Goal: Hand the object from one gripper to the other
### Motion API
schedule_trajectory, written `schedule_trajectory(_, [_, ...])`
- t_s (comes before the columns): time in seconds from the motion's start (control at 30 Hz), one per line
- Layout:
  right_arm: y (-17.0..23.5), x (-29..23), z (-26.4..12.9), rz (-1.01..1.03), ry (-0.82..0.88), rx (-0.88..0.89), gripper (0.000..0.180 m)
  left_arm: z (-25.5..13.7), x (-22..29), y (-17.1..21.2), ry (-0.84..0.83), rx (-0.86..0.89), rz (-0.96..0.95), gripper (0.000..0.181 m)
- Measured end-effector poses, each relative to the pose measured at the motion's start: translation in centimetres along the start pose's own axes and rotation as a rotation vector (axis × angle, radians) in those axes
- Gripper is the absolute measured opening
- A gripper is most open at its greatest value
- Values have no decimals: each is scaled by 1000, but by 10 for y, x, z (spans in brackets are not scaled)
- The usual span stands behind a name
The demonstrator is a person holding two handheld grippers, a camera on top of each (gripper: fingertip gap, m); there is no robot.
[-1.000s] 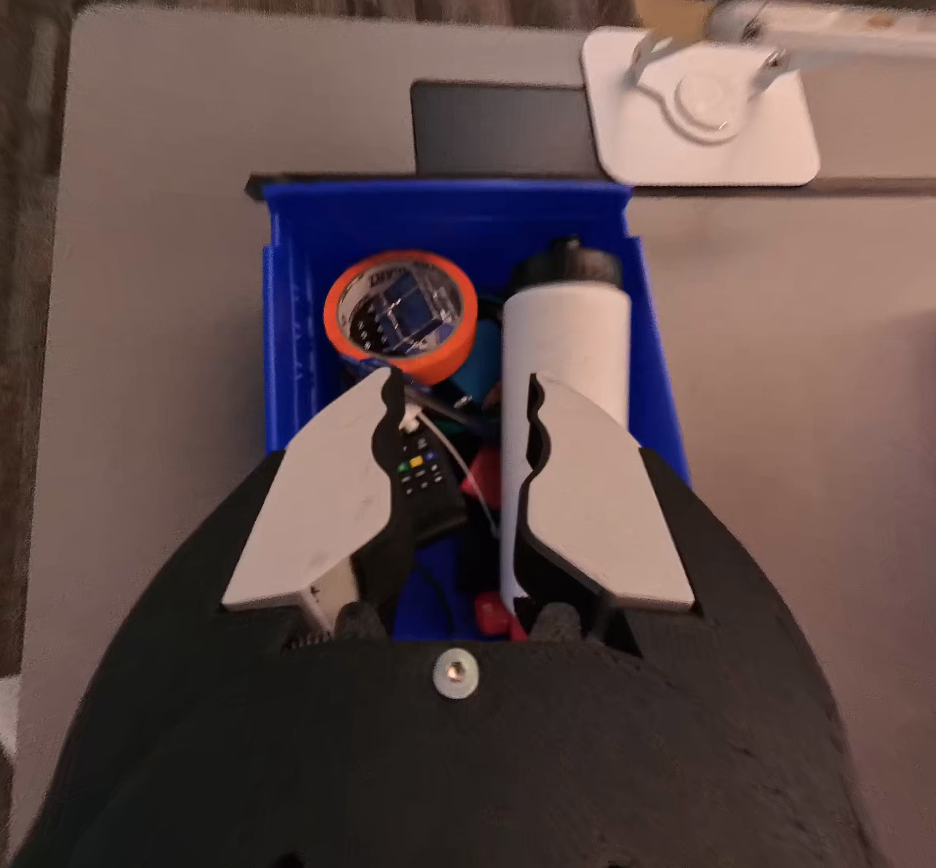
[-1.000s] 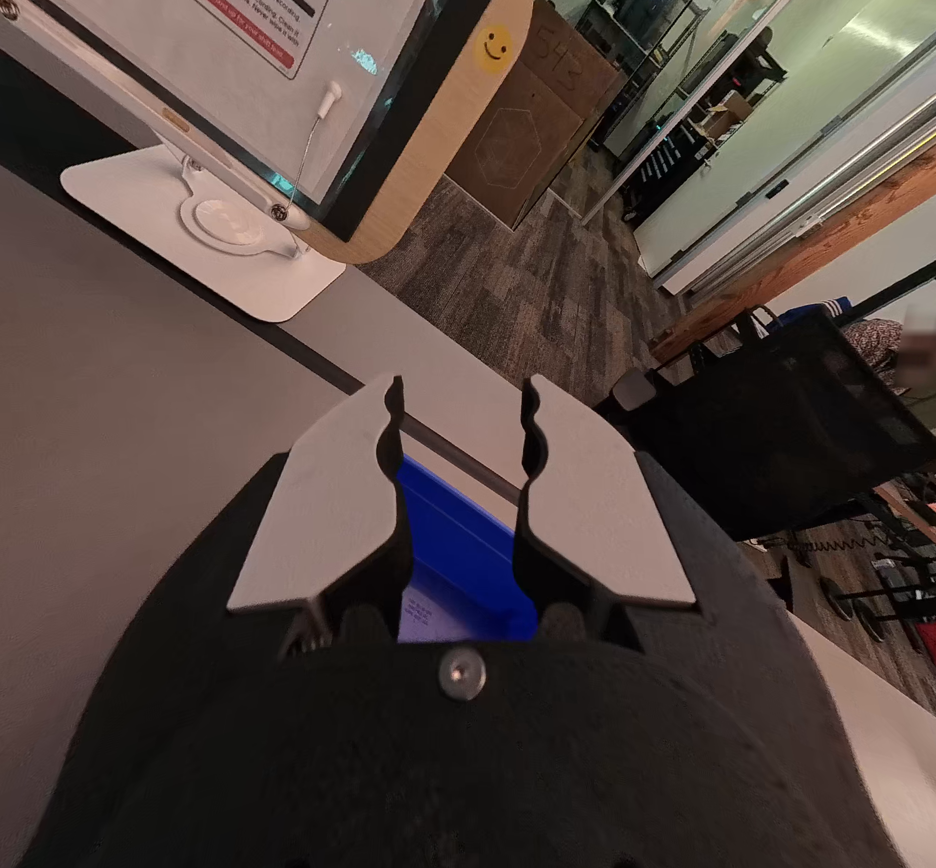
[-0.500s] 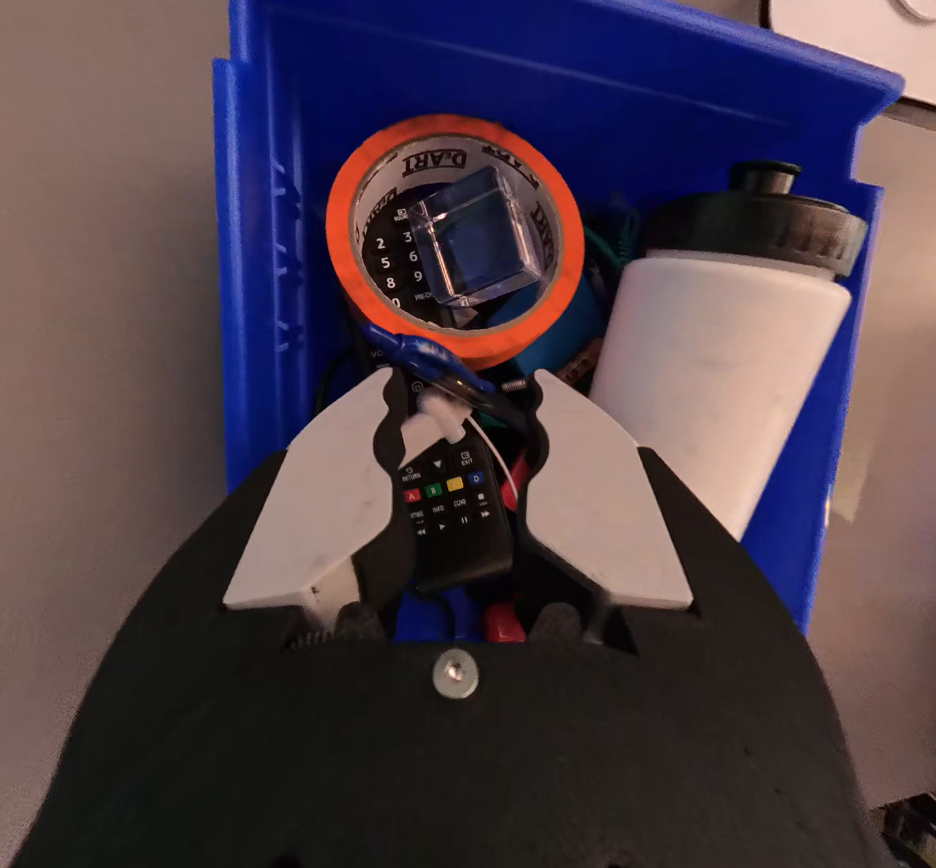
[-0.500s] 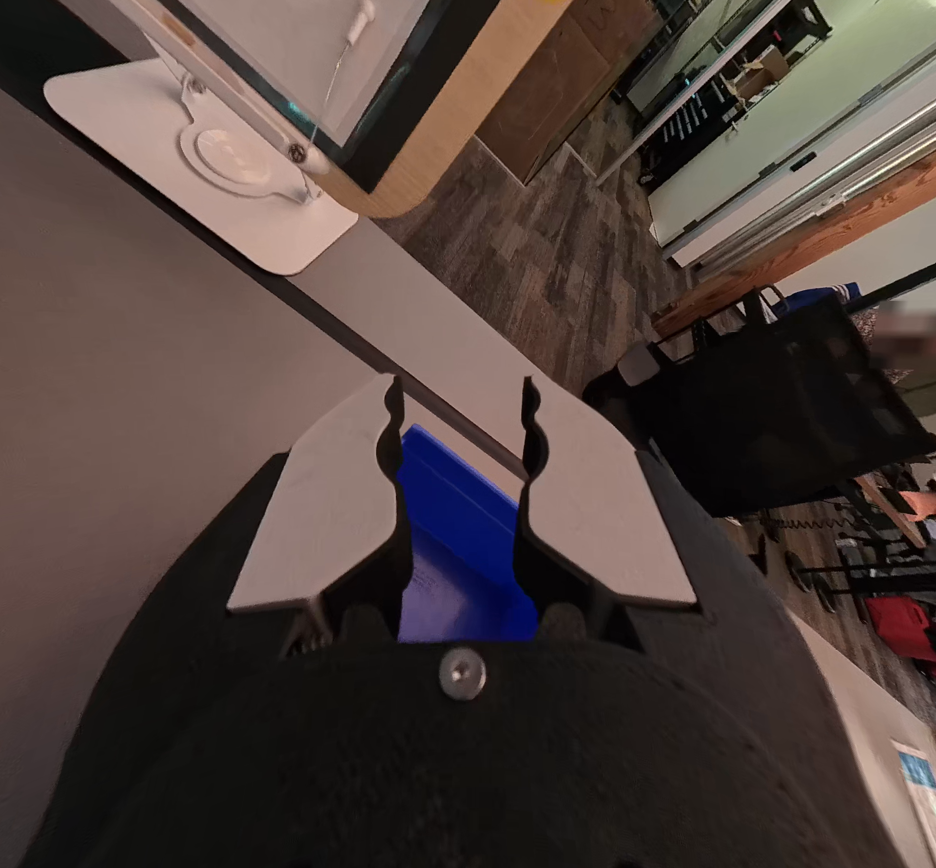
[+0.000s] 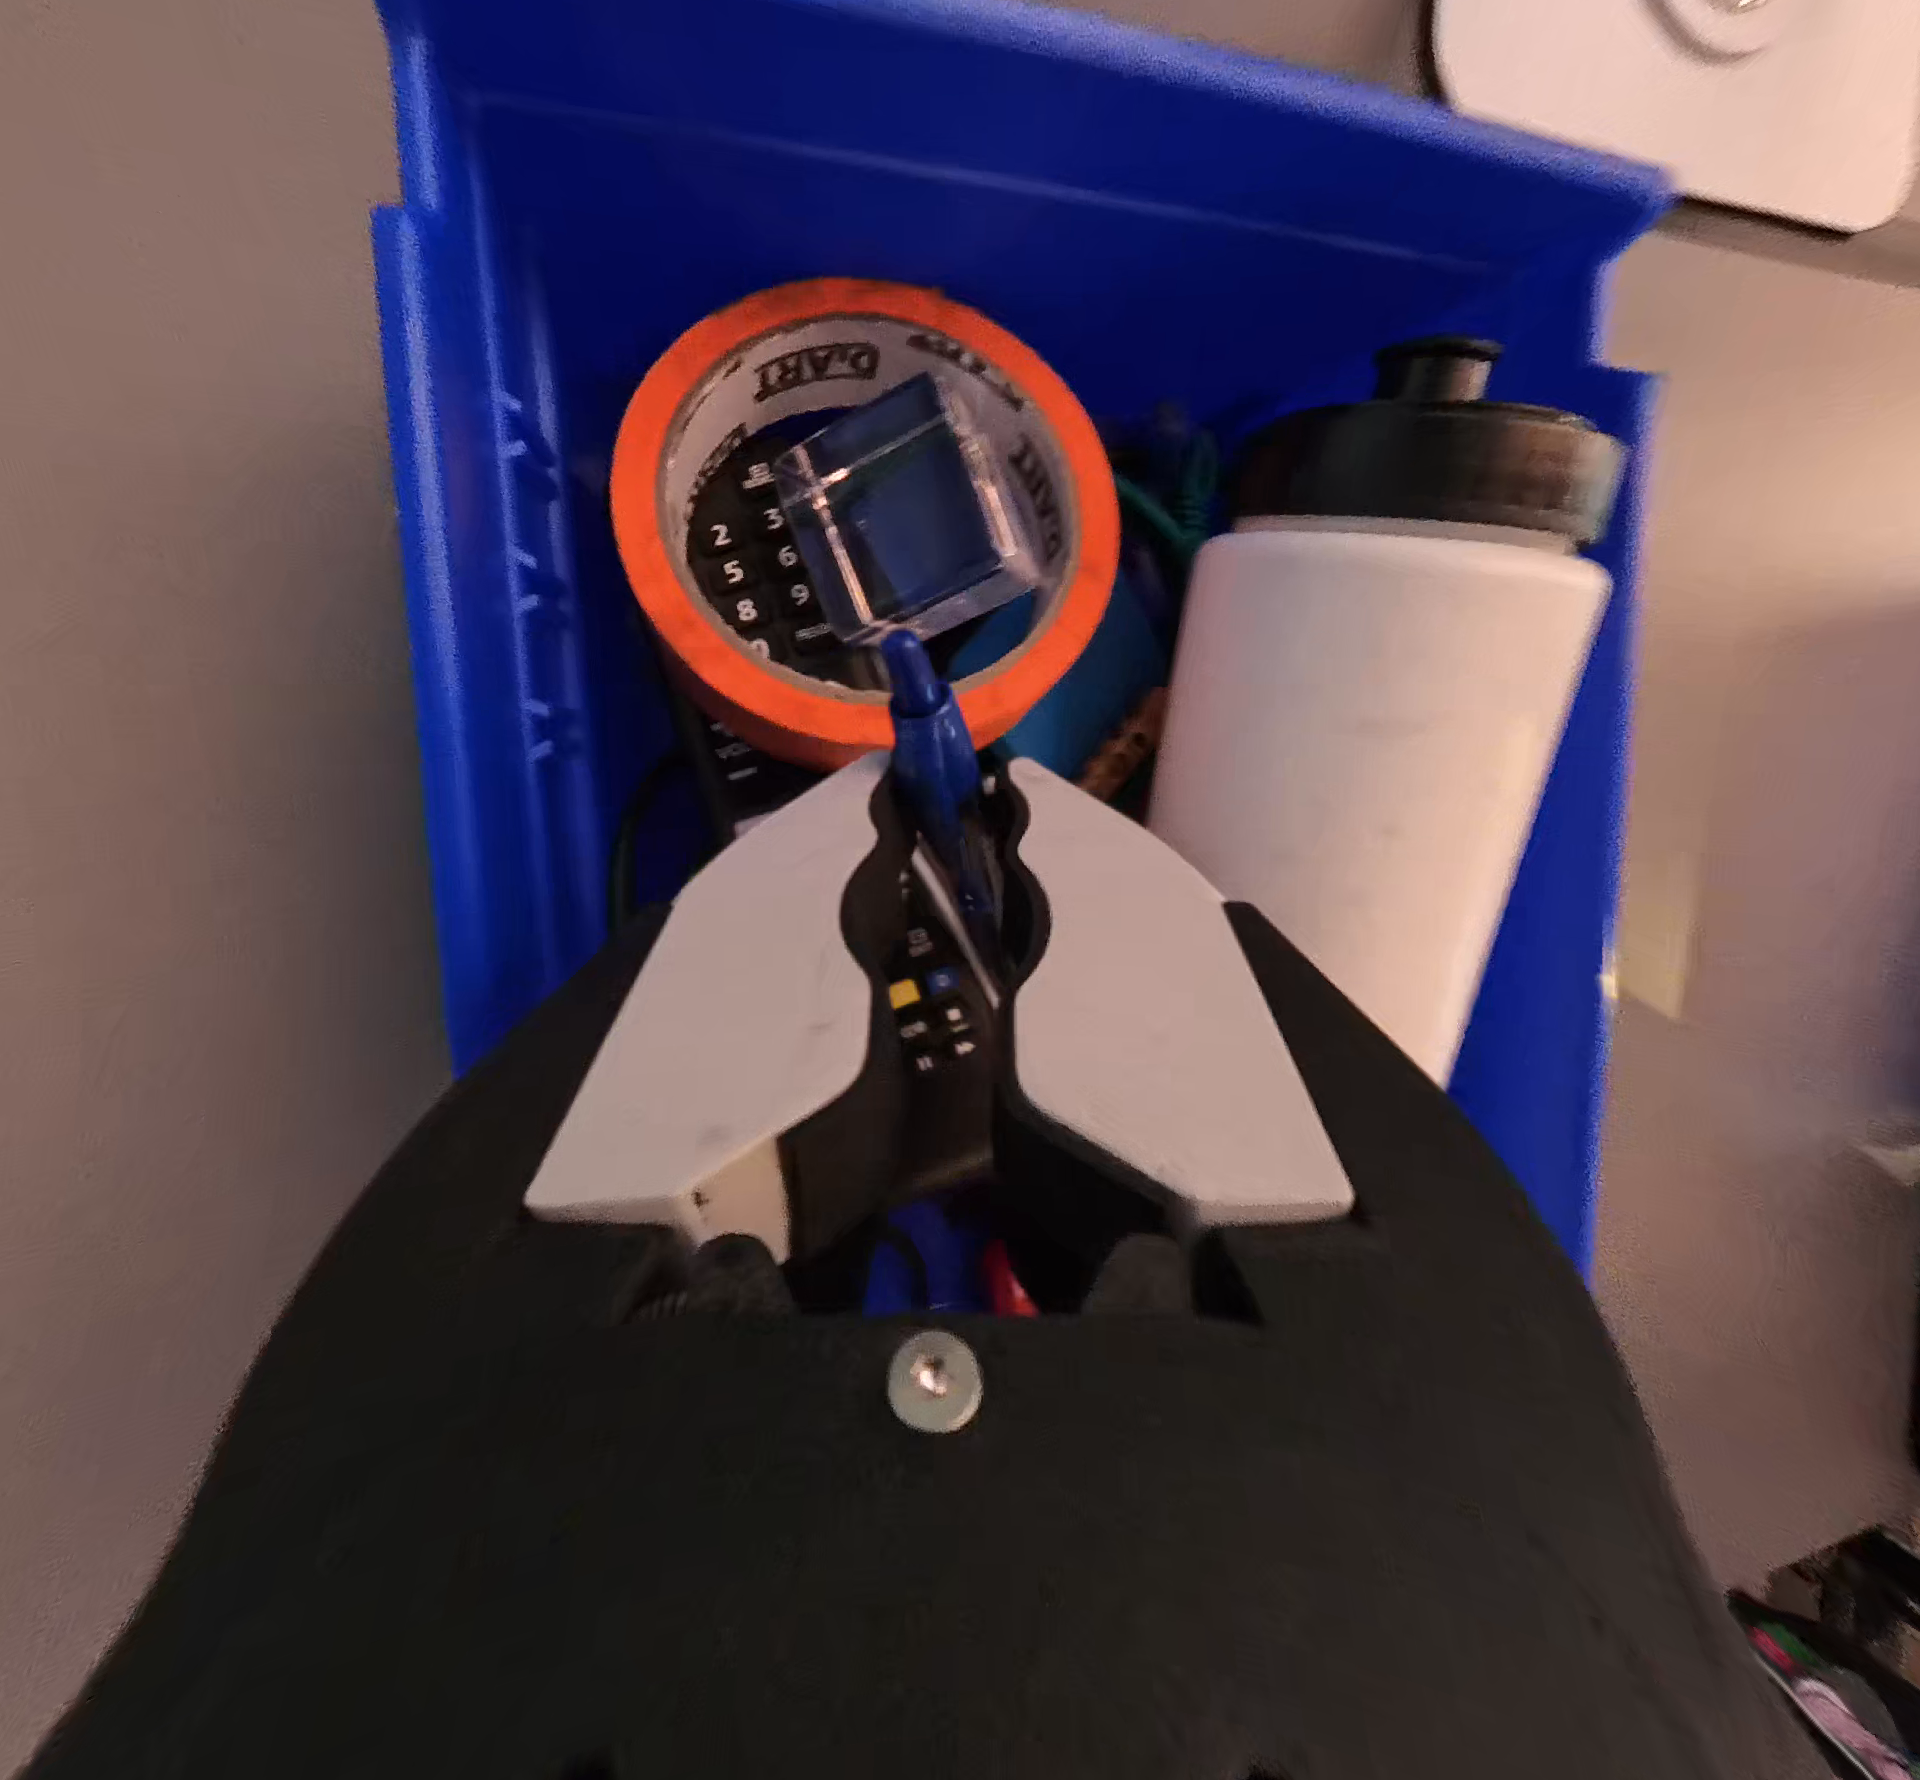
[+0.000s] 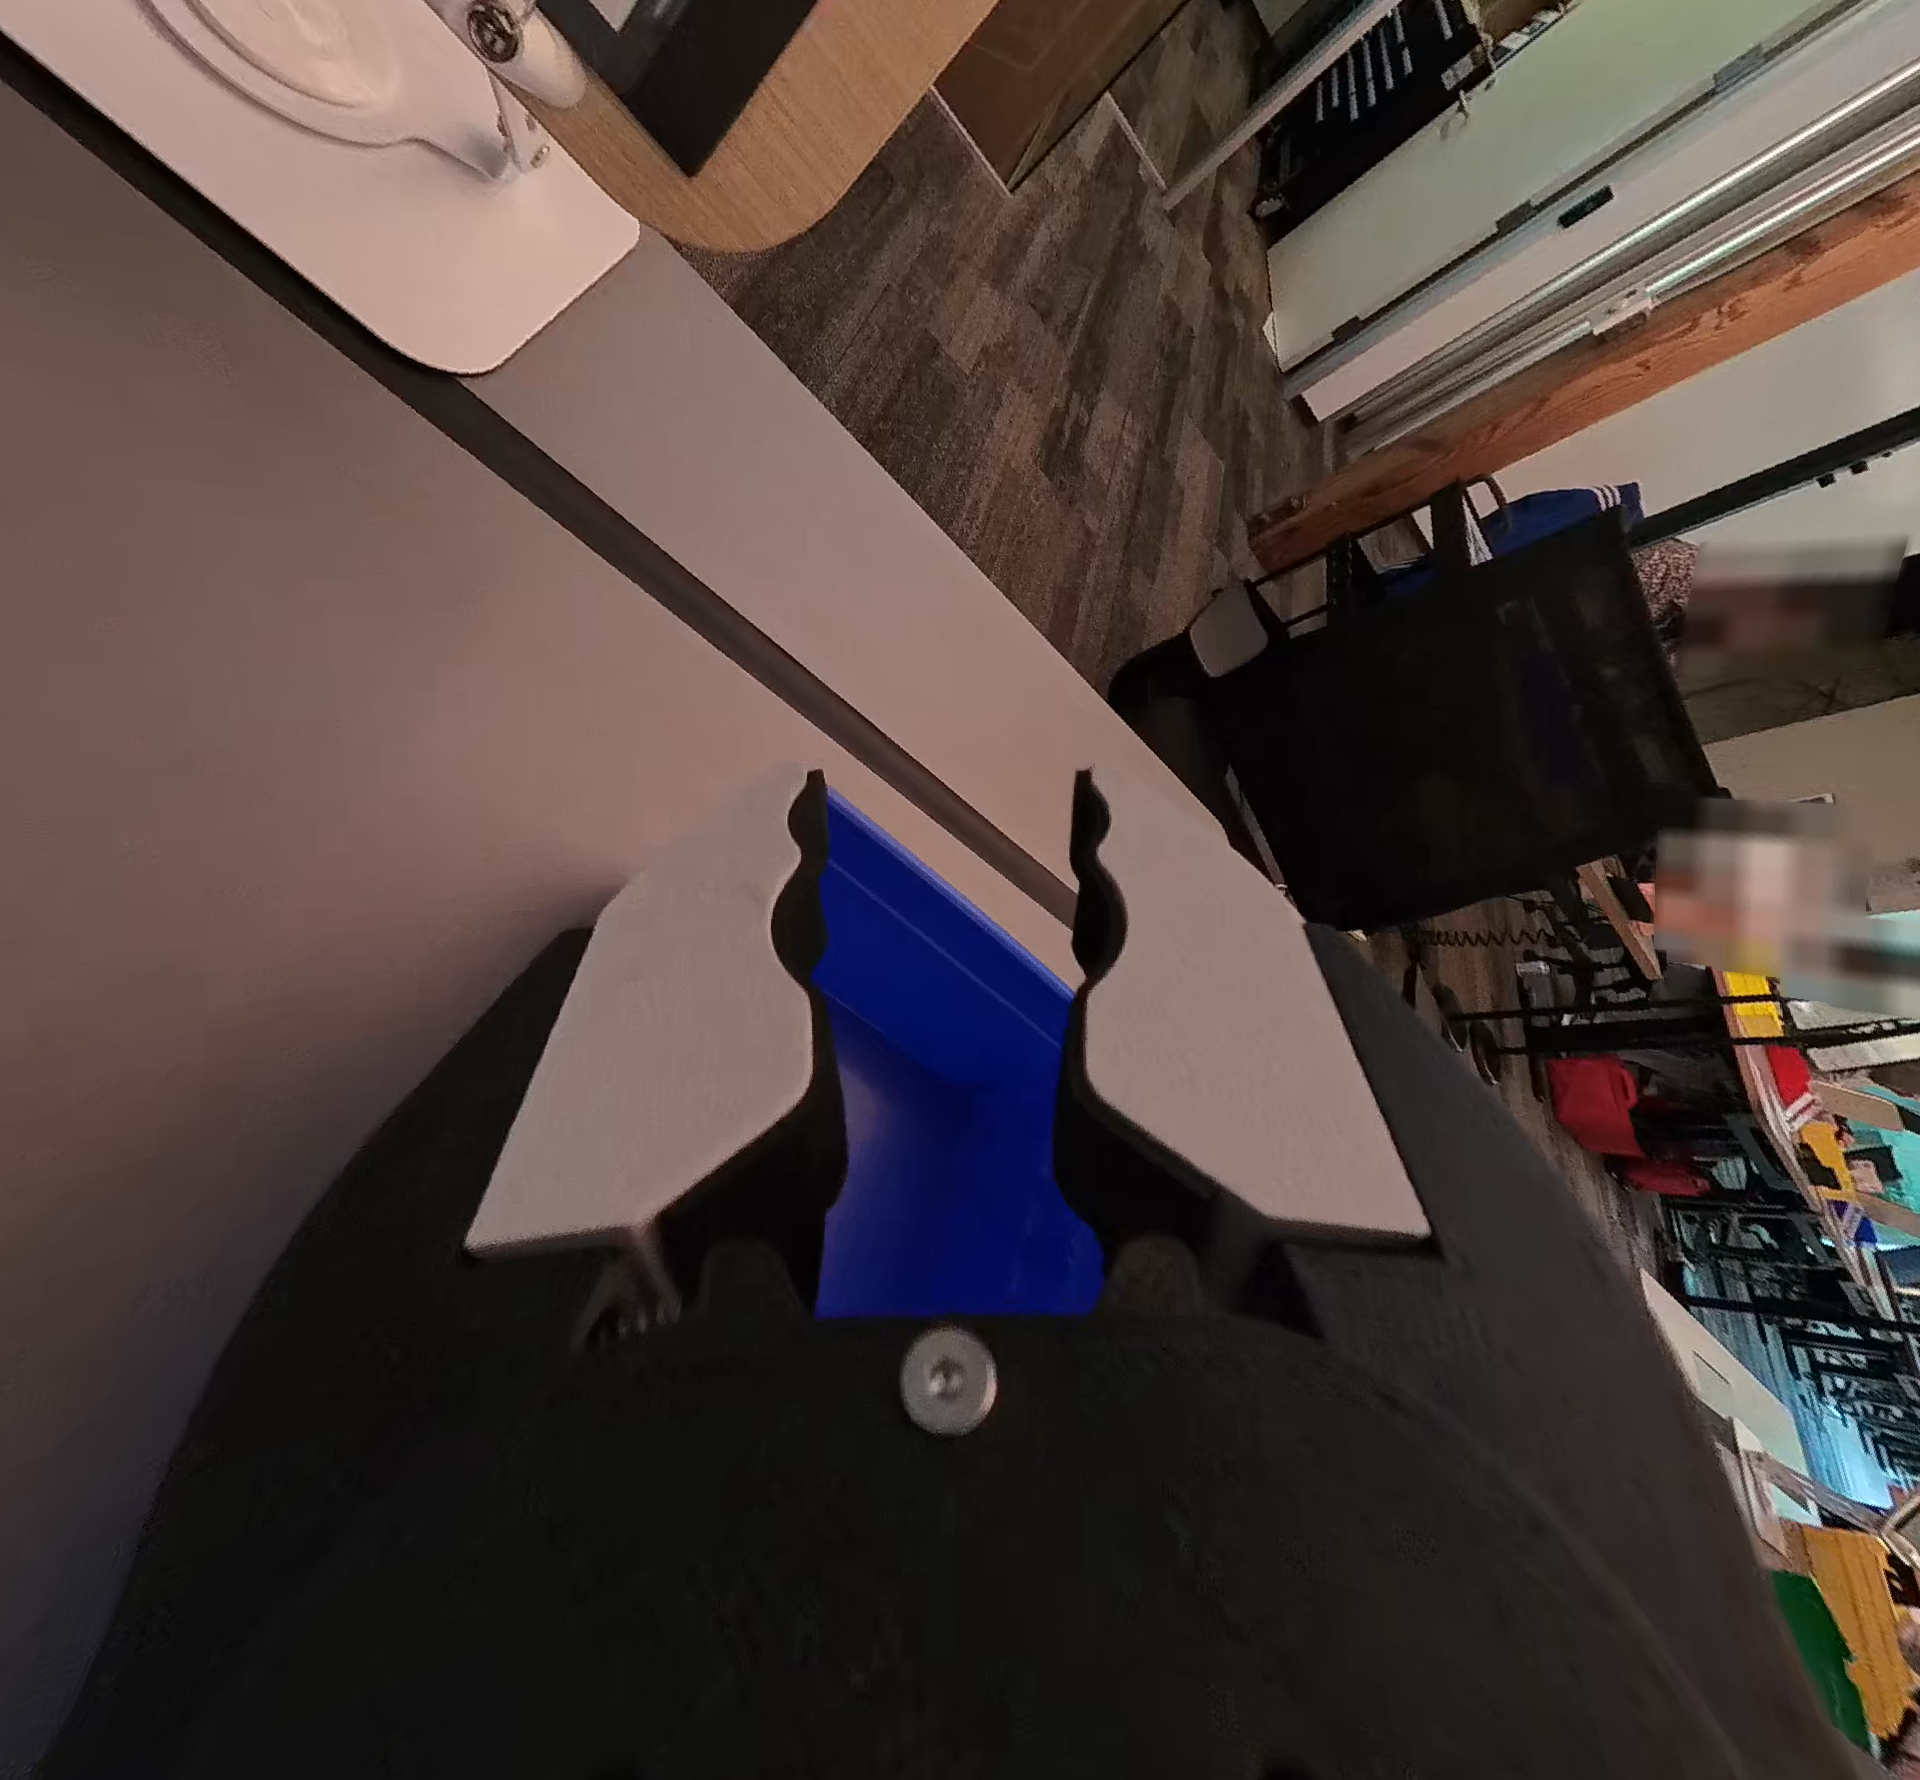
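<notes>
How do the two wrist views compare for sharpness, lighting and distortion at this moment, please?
Left wrist view: dim and warm, with the blue bin's rim smeared, though the orange tape roll reads clearly. Right wrist view: wide-angle tilt, white stand base slightly soft, brighter room beyond; mosaic patches at right.

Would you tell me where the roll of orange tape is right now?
In the left wrist view, the orange tape roll lies in the blue bin, left of the white bottle, just beyond the left gripper.
</notes>
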State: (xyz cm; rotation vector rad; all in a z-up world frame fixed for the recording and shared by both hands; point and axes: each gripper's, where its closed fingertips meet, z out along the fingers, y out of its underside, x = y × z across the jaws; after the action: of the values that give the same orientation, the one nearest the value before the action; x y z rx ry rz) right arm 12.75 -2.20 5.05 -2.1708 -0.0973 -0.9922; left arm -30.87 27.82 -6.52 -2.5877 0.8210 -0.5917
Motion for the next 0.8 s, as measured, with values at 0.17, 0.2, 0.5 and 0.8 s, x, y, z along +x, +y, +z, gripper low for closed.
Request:
schedule_trajectory(0.17, [6, 2, 1, -1, 15, -40, 46, -29, 23, -17, 33, 136, 72, 10])
schedule_trajectory(0.2, [8, 4, 1, -7, 30, -57, 46, -37, 31, -21, 51, 170, 88, 10])
schedule_trajectory(0.5, [-17, -20, -10, 0, -35, 24, 45, -123, 148, -34, 343, 514, 334, 10])
schedule_trajectory(0.8, [-138, -153, -143, 152, -851, 758, 27, -116, 279, -4, 760, 548, 541, 10])
